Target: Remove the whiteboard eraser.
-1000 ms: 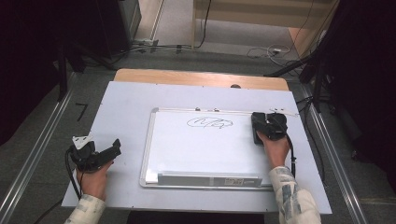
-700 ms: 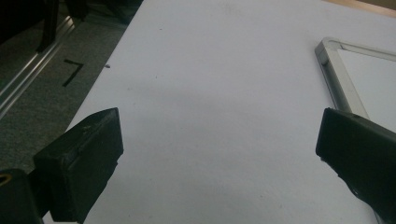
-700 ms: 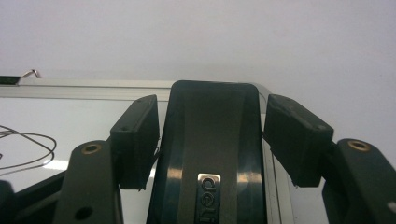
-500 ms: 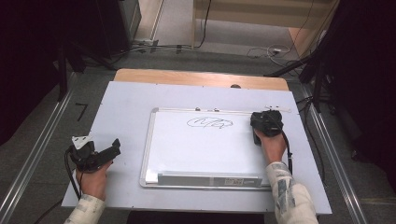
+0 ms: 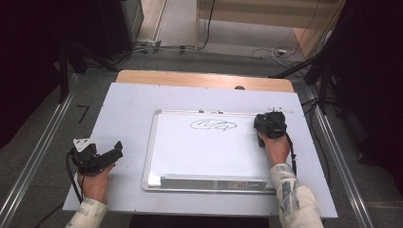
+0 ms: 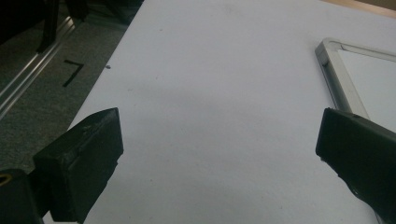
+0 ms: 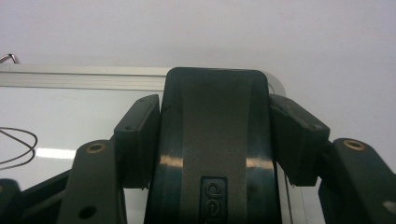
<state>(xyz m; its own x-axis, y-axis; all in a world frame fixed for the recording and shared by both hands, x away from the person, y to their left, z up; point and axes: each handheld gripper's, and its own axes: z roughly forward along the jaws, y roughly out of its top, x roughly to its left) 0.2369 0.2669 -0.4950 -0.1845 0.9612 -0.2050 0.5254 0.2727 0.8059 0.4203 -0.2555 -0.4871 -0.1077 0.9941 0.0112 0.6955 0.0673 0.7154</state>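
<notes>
Two jaws of right gripper (image 7: 215,135) just closed on eraser (image 7: 215,140) at whiteboard (image 5: 209,152) corner near scribble (image 5: 213,125); left gripper (image 6: 219,154) open over table (image 6: 210,70)

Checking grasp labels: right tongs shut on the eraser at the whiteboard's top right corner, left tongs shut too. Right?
Not quite: the left tongs are open, jaws wide apart over bare table, per the left gripper view. The right tongs do clamp the eraser at the whiteboard corner.
</notes>
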